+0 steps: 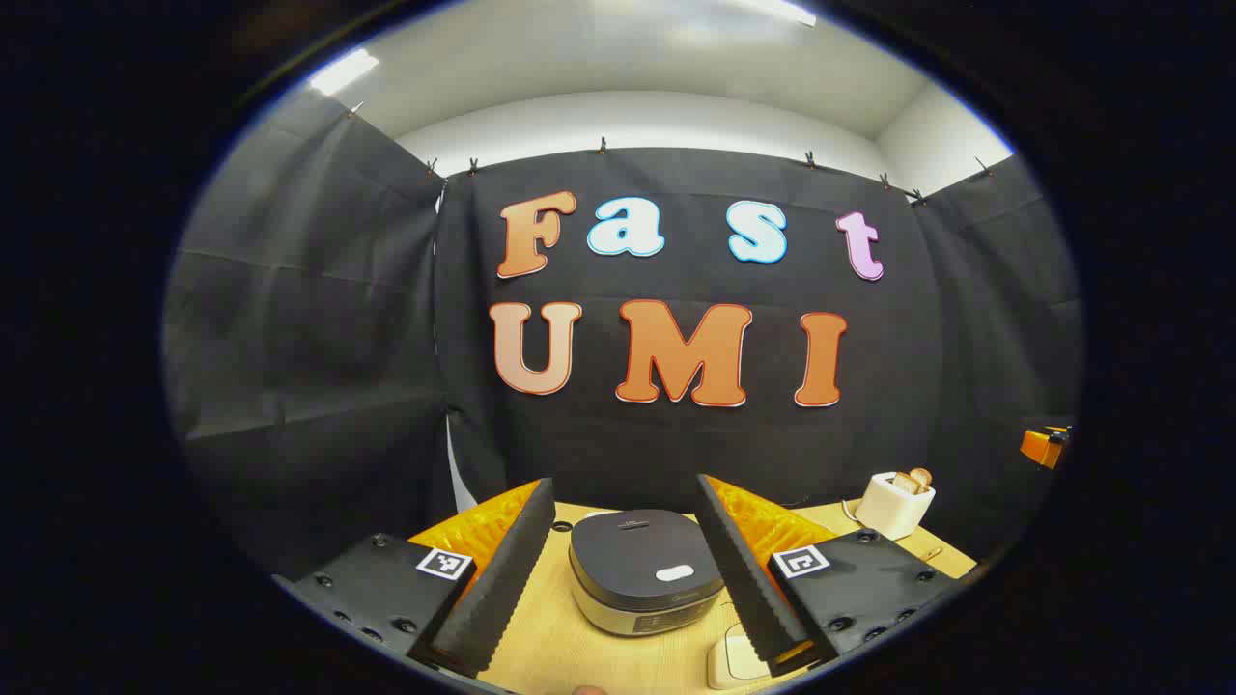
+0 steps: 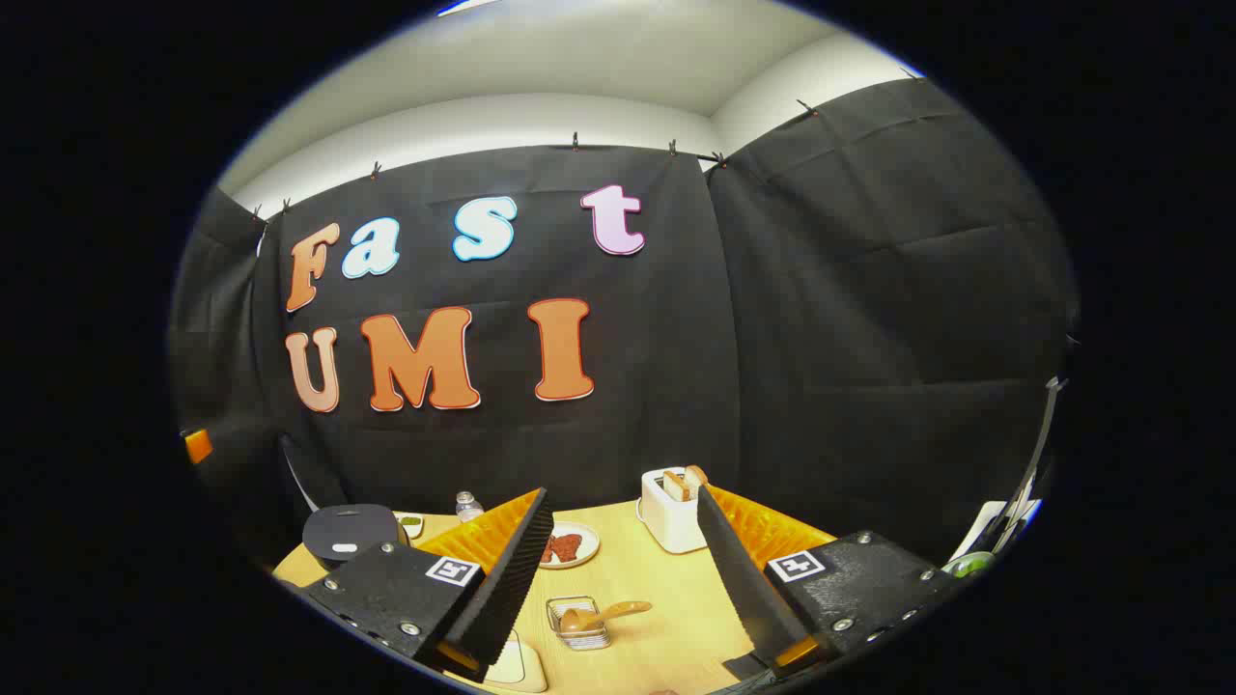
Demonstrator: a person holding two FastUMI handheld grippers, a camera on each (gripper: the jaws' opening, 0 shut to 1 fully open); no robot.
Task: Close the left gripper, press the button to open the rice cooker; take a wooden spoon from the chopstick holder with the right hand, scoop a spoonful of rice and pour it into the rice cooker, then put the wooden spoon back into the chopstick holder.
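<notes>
the first step is judged to be in hand: the rice cooker sits shut on the tabletop, framed between the spread fingers of the left gripper, which hangs above and short of it with nothing held. for the next move those fingers would need to be pressed together and brought down onto the pale button on the lid. the right gripper is also spread wide and holds nothing; below it a wooden spoon is seen lying in a small clear holder. counted: one rice cooker, one wooden spoon, one toaster with bread, one plate, one small bottle.
</notes>
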